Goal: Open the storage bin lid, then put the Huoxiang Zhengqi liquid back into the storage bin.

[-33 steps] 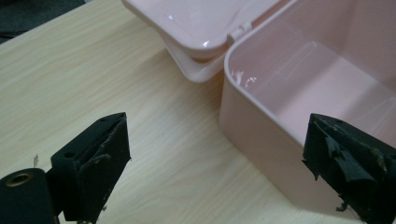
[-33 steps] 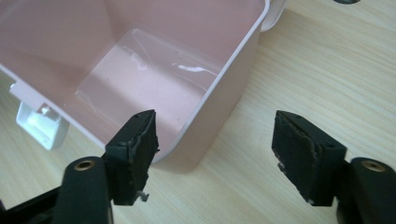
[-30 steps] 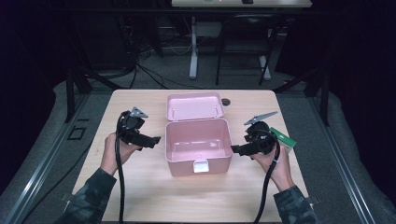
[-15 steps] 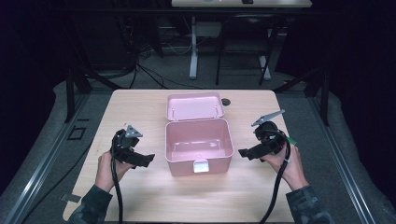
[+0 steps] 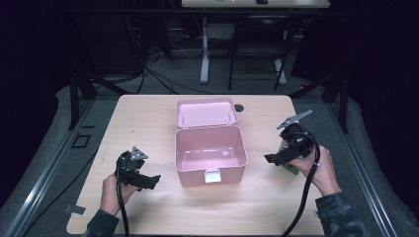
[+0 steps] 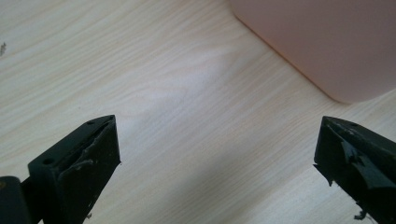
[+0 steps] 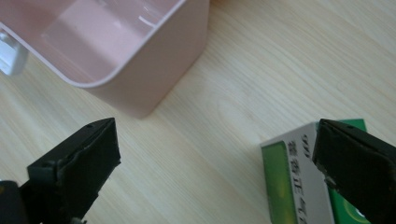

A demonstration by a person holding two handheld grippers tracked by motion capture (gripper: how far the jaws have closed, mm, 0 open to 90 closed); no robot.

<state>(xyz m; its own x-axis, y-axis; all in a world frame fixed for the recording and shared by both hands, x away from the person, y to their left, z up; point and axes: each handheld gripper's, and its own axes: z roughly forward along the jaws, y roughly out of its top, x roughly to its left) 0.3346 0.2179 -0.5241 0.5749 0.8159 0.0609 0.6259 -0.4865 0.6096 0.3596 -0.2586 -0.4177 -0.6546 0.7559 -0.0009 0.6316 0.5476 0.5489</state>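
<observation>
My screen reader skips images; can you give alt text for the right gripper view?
The right gripper hangs open over the light wooden table, its right jaw overlapping a green-and-white cardboard box. The open pink plastic storage box sits beyond, upper left.

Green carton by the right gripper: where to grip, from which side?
Across its two long side edges, from above. The green carton lies flat on the table, so only those thin sides offer opposing faces. The right gripper is open, one jaw already over it.
</observation>
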